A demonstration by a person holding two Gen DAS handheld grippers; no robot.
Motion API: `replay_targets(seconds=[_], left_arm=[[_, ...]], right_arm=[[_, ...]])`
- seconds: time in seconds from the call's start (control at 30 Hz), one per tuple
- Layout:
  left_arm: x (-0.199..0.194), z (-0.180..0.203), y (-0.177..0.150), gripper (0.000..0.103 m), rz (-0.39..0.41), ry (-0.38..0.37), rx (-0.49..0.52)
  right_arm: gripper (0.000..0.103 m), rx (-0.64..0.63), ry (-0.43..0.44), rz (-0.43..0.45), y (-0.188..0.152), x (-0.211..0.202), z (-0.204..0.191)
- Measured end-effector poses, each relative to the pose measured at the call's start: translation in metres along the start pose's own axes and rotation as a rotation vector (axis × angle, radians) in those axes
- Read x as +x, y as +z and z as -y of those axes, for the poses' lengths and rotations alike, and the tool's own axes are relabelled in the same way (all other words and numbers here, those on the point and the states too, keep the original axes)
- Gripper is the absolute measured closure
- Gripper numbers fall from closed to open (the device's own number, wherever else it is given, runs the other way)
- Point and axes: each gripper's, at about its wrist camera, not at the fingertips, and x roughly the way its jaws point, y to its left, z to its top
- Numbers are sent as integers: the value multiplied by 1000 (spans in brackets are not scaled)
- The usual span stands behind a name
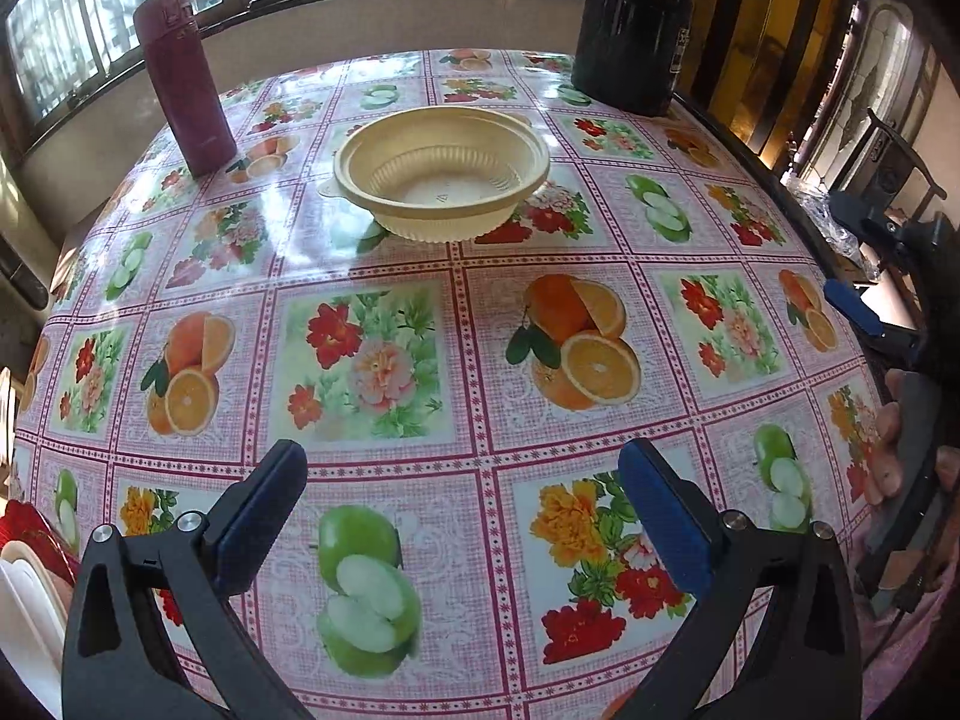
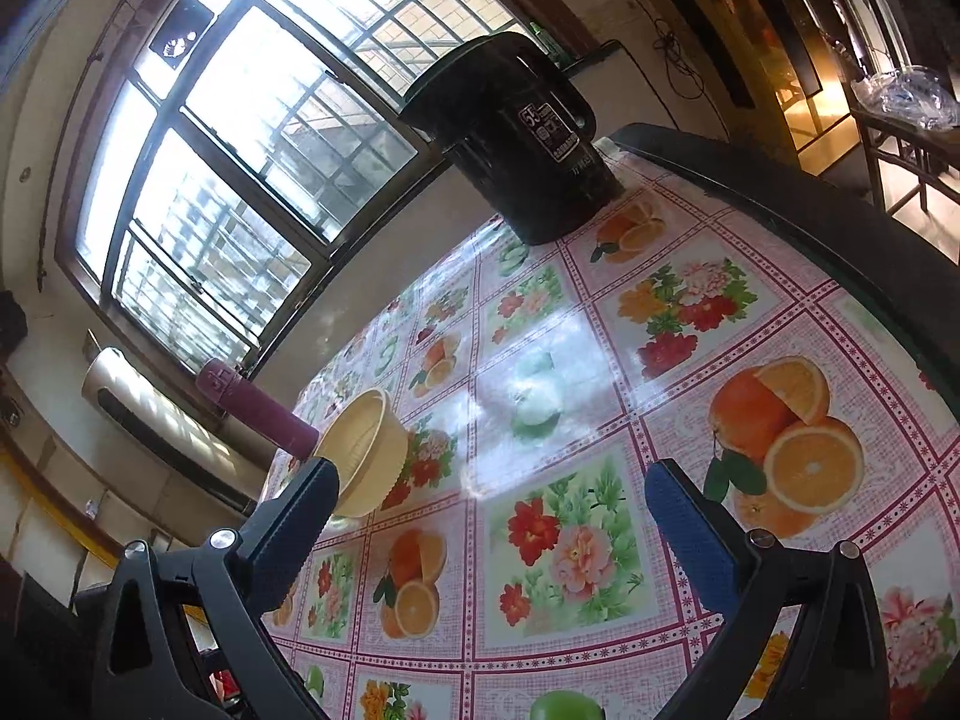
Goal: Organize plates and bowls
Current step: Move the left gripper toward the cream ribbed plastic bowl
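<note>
A pale yellow plastic bowl (image 1: 441, 171) stands upright and empty on the fruit-patterned tablecloth, far from my left gripper (image 1: 462, 468), which hangs open above the near part of the table with nothing between its fingers. In the right wrist view the same bowl (image 2: 366, 450) shows at the left, partly behind the left finger. My right gripper (image 2: 489, 492) is open and empty, tilted over the table's right side. It also shows at the right edge of the left wrist view as a right gripper (image 1: 858, 306) held by a hand (image 1: 888, 456).
A maroon flask (image 1: 183, 84) stands left of the bowl and a black kettle (image 1: 633, 30) at the back right. White and red dishes (image 1: 30, 588) lie at the lower left edge. The table's dark rim (image 2: 810, 222) curves along the right. Windows run behind.
</note>
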Motion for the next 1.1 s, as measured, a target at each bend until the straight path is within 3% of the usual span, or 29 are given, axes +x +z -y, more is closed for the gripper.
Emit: replay_targets(seconds=[0.3,0.63,0.87,1.1], left_arm=[[-26,-37,19,0,140,181,3],[-50,-55,30,0,227,213,26],[-57,-61,46,0,254,250,57],[-53,-68,60,0,252,295,68]], right_arm=[[0,-25,-25,-29,-8,10,-6],[0,-55,-15,-29,-6,18,-23],[0,-122,35,-40,16,46,-82],[0,-109,115,-34,29,84,-143]])
